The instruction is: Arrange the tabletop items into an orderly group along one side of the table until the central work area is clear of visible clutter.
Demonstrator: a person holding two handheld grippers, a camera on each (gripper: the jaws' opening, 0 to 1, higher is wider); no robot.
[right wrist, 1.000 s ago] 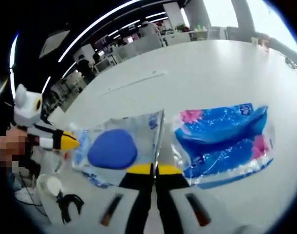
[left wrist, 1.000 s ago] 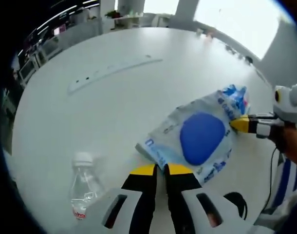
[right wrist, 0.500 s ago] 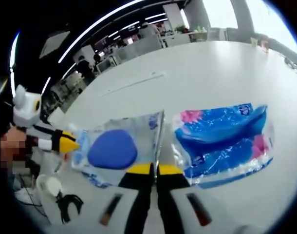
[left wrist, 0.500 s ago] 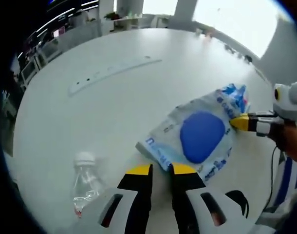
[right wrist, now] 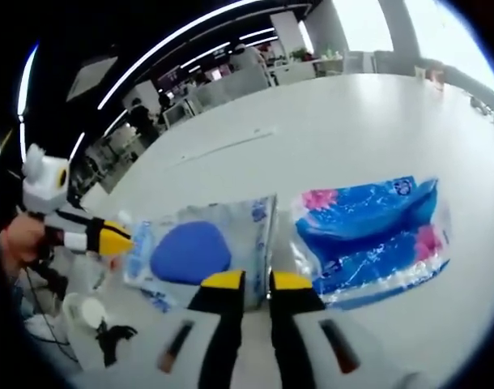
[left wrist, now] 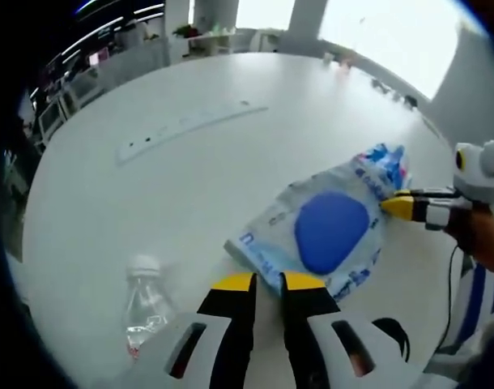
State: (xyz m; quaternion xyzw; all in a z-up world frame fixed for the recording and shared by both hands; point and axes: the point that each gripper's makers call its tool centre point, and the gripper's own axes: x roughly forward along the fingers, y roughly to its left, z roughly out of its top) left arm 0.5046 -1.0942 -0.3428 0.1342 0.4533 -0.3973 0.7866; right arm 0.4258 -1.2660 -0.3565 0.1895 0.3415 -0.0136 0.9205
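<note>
Jaws slightly parted on my left gripper, empty — wipes pack just ahead, soft, slippery; I'd pinch its seam edge. Right gripper jaws likewise narrowly apart — blue tissue pack just ahead-right on the desk.

Round white table, wipes pack with blue lid, blue tissue pack, clear bottle, long white strip

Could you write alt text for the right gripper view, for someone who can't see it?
Two plastic packs lie side by side on a white table: a clear pack with a blue oval and a bright blue pack with pink flowers. The right gripper sits just before them, jaws slightly apart, while the left gripper points at the clear pack's far end.
</note>
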